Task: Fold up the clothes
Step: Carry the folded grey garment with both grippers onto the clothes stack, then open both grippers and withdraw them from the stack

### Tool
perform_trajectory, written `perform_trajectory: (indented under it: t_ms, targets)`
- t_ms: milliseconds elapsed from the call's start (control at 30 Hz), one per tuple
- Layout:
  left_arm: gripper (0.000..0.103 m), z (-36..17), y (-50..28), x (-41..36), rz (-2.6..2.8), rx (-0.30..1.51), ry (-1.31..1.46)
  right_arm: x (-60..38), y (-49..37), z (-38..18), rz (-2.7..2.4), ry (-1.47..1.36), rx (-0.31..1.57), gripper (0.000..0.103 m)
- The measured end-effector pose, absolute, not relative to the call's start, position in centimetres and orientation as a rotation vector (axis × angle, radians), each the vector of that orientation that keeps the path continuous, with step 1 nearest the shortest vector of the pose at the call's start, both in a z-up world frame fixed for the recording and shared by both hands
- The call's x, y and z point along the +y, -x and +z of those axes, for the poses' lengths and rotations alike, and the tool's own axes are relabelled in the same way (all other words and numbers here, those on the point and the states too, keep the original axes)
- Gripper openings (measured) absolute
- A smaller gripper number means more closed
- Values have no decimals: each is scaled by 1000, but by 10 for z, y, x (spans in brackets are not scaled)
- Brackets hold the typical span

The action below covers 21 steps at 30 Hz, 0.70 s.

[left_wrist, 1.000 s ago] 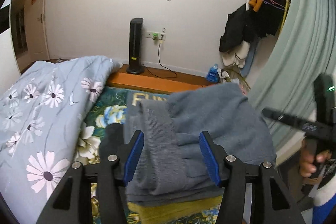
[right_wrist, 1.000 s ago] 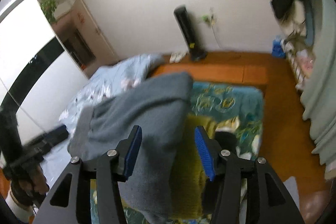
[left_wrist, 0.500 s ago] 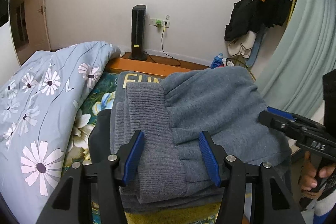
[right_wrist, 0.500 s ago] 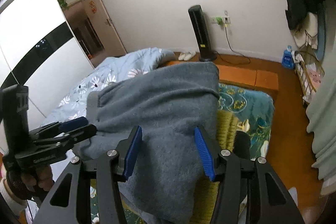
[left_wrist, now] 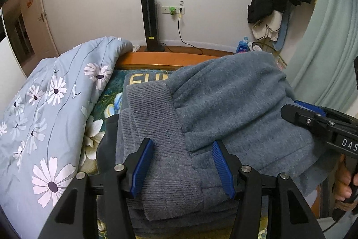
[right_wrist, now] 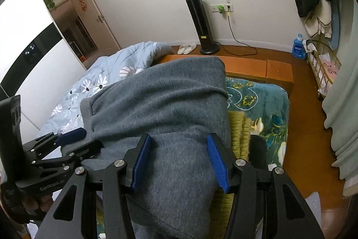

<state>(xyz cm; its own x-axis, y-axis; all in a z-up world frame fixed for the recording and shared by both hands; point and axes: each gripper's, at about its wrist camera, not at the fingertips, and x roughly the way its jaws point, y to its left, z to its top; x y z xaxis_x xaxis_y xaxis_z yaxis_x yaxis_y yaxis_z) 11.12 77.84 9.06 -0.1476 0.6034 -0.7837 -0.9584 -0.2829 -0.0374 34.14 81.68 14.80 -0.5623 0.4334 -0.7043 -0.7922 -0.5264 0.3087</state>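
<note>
We see a folded grey-blue fleece sweater (left_wrist: 223,109) with a ribbed knit hem (left_wrist: 156,138) lying over both pairs of tongs, above the bed with its teal flower-patterned blanket (right_wrist: 264,102). The left tongs (left_wrist: 182,168) carry the hem end: the ribbed band fills the gap between the blue pads (left_wrist: 143,167), though we cannot tell whether the pads clench the cloth or it merely rests draped between them. The right tongs (right_wrist: 179,162) carry the other end, the thick fleece bulging between their pads in the same unclear way. Under the sweater lies an olive-yellow knitted garment (right_wrist: 239,127). A pale blue daisy-print quilt (left_wrist: 44,115) is bunched beside it. A black tower fan (right_wrist: 201,24) stands on the wooden floor by the wall.
</note>
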Motion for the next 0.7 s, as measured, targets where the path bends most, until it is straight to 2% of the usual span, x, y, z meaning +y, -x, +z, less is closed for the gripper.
perform_trajectory:
  t_ms: [300, 433, 600, 700]
  targets:
    - [60, 106, -115, 758, 1717, 519, 850, 799, -345, 164, 2113, 735, 767, 54]
    - [70, 112, -113, 748, 1734, 483, 894, 790, -347, 172, 2111, 756, 718, 54]
    - [74, 128, -119, 727, 1744, 457, 876, 782, -356, 182, 2098, 740, 727, 54]
    - [80, 141, -126, 709, 1741, 423, 847, 762, -368, 201, 2119, 679, 684, 54]
